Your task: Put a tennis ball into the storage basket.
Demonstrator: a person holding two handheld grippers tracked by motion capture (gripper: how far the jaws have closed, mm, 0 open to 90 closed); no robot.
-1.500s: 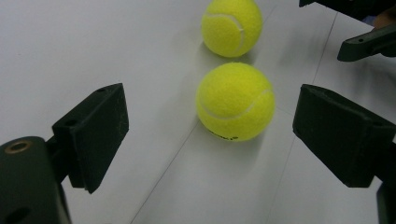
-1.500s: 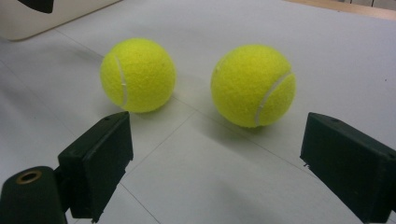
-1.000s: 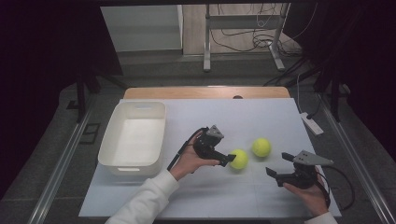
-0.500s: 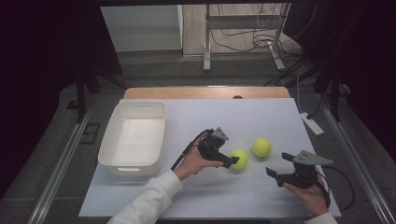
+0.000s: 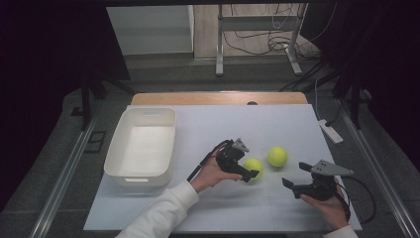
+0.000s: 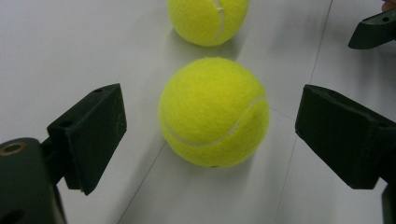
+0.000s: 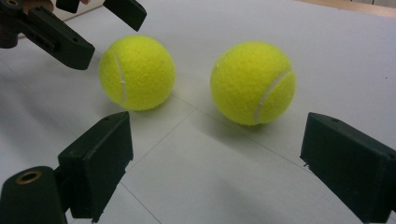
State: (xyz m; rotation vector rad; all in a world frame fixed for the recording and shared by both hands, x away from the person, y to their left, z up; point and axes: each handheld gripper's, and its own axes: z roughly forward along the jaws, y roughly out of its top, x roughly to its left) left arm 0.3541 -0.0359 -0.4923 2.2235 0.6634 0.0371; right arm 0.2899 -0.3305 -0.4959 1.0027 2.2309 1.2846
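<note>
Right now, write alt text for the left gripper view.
A yellow tennis ball sits on the white table between the open left claw, untouched by either jaw. A second tennis ball lies just beyond it.

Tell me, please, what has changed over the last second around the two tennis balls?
The left claw has eased toward the nearer tennis ball, its jaws just opening; the ball sits between them, untouched. The right claw, the farther ball and the white bin stayed put.

The left hand-held gripper [image 5: 250, 174] has edged down around the nearer tennis ball [image 5: 253, 167], its jaws apparently just widening.
</note>
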